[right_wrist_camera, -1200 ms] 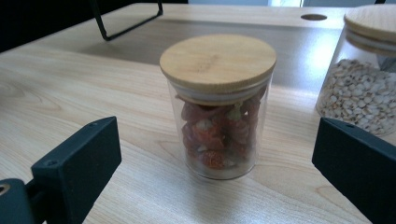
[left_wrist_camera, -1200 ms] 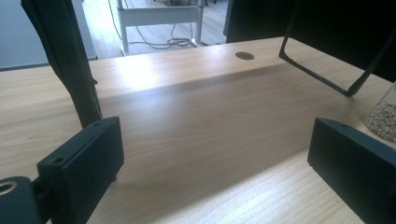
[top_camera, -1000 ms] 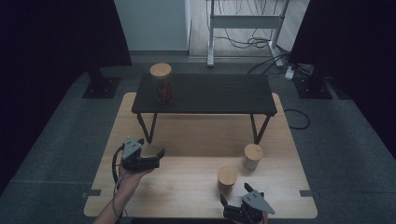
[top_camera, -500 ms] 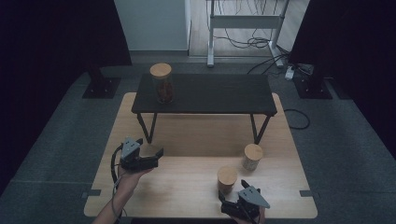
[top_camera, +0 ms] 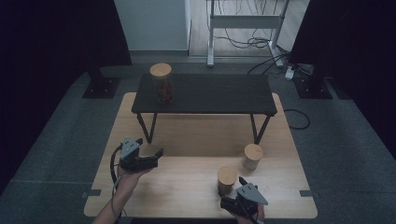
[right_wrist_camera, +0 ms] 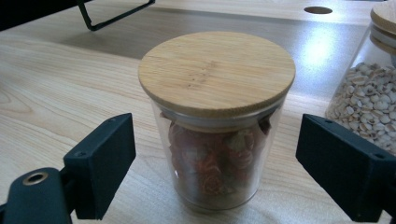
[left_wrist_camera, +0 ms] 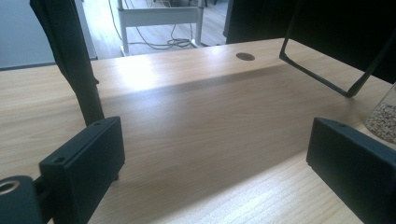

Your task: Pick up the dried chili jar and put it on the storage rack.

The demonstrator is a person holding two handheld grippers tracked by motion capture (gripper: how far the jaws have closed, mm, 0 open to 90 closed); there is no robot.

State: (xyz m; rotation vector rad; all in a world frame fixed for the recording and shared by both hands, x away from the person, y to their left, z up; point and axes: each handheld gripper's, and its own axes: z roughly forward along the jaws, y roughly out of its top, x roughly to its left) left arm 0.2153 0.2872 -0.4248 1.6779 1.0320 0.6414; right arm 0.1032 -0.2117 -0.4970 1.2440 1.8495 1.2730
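Since a second ago, the right hand-held gripper (top_camera: 232,196) has crept up from the counter's (top_camera: 187,186) near edge. Left hand-held gripper (top_camera: 156,155) hovers wide open, empty, near the left edge. Right jaws gape around the bamboo-lidded glass jar of reddish dried flowers (right_wrist_camera: 216,116), apparently lining up a grasp.

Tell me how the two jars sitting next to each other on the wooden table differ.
The near jar holds reddish-orange dried pieces, perhaps flowers; the far jar holds small pale grains. The near jar stands right in front of the right gripper, between its open jaws, while the far jar stands off to one side, behind it. Both are clear glass, upright, with round wooden lids.
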